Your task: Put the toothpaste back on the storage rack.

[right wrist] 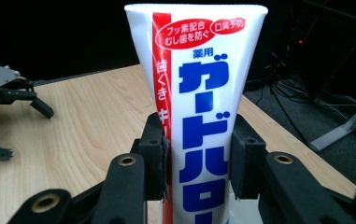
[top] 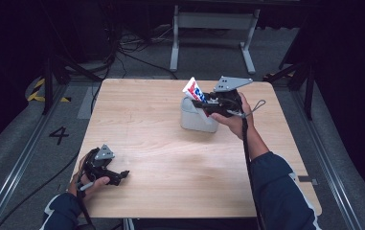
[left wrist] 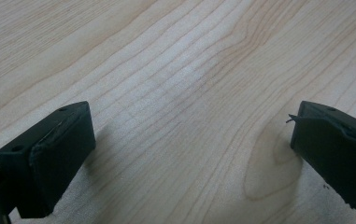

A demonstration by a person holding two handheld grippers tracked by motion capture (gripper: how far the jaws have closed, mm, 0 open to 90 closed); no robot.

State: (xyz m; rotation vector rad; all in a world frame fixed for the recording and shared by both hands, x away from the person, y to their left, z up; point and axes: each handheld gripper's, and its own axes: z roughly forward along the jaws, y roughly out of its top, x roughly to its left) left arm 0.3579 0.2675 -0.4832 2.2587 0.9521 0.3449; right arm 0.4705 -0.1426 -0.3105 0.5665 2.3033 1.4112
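The toothpaste tube (right wrist: 195, 116) is what we are handling: white with a red stripe and blue lettering, it sits clamped between the two black pads of our right tool (right wrist: 195, 158), flat crimped end uppermost in the right gripper view.

Taking the grey box (top: 197, 119) as our landmark and going left to right: well to the left of the box and nearer the front edge of the worktop (top: 170, 158), our left tool (top: 104, 167) rests low on the wood in our left hand (top: 91, 184). In the left gripper view its jaws stand wide apart with nothing between them, bare wood grain below.

At the box itself, in the high view, the tube (top: 193, 89) pokes up at a tilt just above the box's top, leaning to the left. Whether its lower end touches the box we cannot tell.

Just right of the box, our right tool (top: 209, 101) reaches in from the right, with our right hand (top: 237, 117) behind it.
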